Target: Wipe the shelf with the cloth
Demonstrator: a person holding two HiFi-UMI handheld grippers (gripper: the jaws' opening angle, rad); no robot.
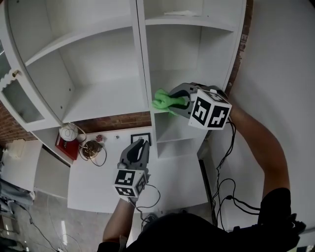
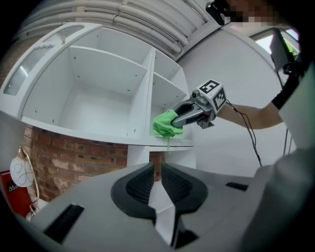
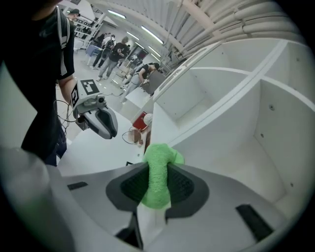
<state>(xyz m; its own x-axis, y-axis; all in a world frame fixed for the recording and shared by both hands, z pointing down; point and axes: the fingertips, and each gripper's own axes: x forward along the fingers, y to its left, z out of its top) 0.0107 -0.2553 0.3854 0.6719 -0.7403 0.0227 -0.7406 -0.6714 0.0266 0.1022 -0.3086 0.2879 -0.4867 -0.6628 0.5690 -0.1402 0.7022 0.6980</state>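
R tongs (image 3: 157,170) clamp green cloth (image 3: 160,153); L tongs (image 2: 157,171) closed, empty.

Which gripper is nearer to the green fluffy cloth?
Right. The right gripper is shut on the green fluffy cloth at the white shelf; the left gripper, shut and empty, hangs lower, well apart from it.

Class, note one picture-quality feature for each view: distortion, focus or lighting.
Head view: evenly lit, sharp, mild bowing of the shelf edges. Left gripper view: strong fisheye, black corners, its own fingers slightly soft. Right gripper view: same fisheye, bright ceiling lights, green cloth crisp.
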